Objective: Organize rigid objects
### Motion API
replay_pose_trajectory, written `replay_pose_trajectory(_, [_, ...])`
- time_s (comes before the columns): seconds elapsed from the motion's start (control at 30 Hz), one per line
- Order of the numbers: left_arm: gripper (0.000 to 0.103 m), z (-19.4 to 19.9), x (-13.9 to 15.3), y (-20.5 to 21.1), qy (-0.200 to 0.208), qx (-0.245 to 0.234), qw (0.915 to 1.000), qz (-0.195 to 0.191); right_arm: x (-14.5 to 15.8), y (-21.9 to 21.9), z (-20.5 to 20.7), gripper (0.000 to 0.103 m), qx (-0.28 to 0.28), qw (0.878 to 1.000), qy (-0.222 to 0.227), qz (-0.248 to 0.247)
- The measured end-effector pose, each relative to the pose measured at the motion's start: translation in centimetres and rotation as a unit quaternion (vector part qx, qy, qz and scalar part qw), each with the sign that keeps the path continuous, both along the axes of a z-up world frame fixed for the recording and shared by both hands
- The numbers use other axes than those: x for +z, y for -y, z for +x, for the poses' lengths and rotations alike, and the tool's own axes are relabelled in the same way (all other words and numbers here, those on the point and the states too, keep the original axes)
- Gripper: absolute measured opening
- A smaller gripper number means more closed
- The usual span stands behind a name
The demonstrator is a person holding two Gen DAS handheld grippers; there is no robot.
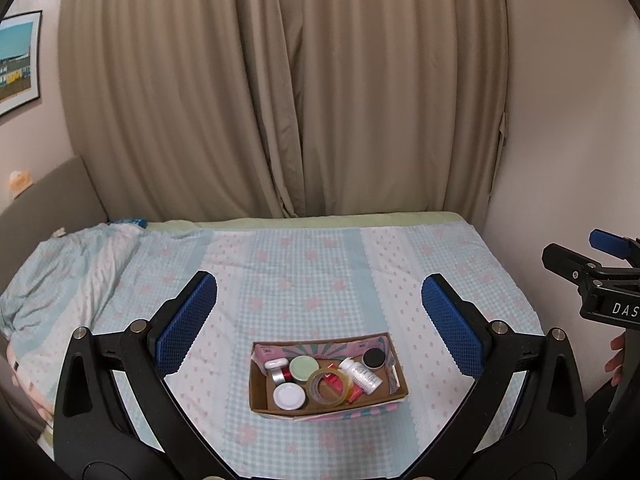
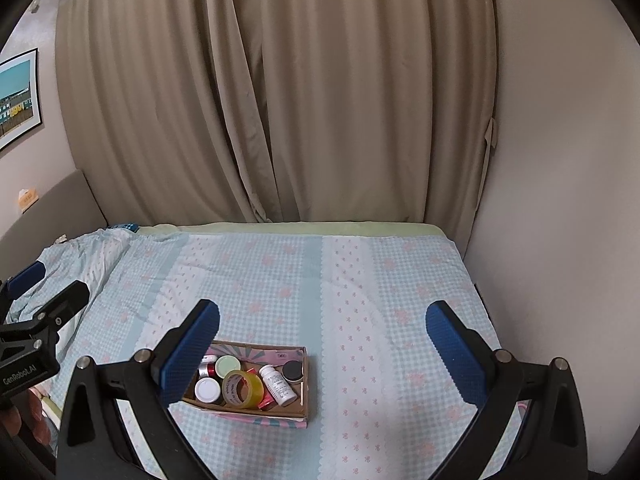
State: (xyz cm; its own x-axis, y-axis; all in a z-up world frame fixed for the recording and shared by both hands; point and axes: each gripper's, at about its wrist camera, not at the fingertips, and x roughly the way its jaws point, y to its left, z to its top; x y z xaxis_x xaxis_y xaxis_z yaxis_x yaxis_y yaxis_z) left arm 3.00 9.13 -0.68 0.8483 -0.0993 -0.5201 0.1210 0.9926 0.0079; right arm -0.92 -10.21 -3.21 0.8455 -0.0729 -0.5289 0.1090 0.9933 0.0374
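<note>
Count, bed w/ 1 cardboard box (image 1: 394,394)
In box: 1 tape roll (image 1: 330,388), 1 white bottle (image 1: 360,374), 2 red items, approx. 4 lidded jars; 2 grippers, jaws apart.

Bed (image 1: 320,264) covered by a pale blue checked sheet with pink floral print and white scalloped bands. A rumpled blanket (image 1: 68,264) of matching fabric lies heaped at the bed's left end, against a grey padded headboard (image 1: 48,196). Beige curtains (image 1: 280,88), drawn closed, hang behind the far edge. A framed picture (image 1: 18,60) hangs on the left wall; a plain white wall (image 2: 560,160) bounds the right side.
</note>
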Motion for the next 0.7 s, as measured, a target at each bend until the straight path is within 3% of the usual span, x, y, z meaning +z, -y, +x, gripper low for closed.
replay_pose_trajectory(0.7, [0.103, -0.17, -0.02, 0.51, 0.012, -0.006, 0.9999, -0.005, 0.04, 0.68, -0.04, 0.103, -0.009, 1.000, 0.016, -0.012])
